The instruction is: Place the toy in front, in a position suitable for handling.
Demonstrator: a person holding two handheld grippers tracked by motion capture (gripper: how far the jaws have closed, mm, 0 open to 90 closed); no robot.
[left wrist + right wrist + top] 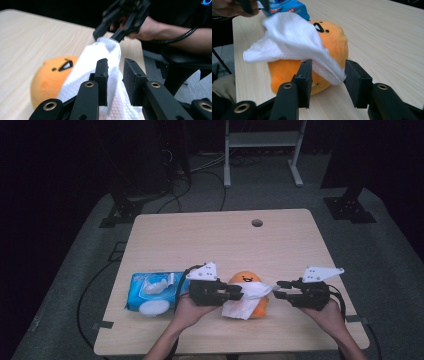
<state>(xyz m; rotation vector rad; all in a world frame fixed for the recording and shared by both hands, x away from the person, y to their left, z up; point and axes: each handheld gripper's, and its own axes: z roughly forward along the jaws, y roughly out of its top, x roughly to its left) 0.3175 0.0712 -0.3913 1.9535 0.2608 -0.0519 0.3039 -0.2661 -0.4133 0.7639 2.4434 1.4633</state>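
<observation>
From the high view we see our left gripper [242, 291] and right gripper [276, 289] stretching a white wipe [247, 301] over an orange plush toy [248, 281] at the table's [220, 235] six o'clock edge, wipe pack [152, 292] at nine o'clock. In the left gripper view our jaws stand slightly parted around the wipe [100, 65], not pinching it. In the right gripper view our jaws are open, the wipe's [294, 40] tip between them, untouched.

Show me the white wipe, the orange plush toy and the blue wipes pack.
white wipe [292, 30]: right gripper view, its draped middle.
orange plush toy [337, 42]: right gripper view, its bare side.
blue wipes pack [137, 292]: high view, its left part.
</observation>
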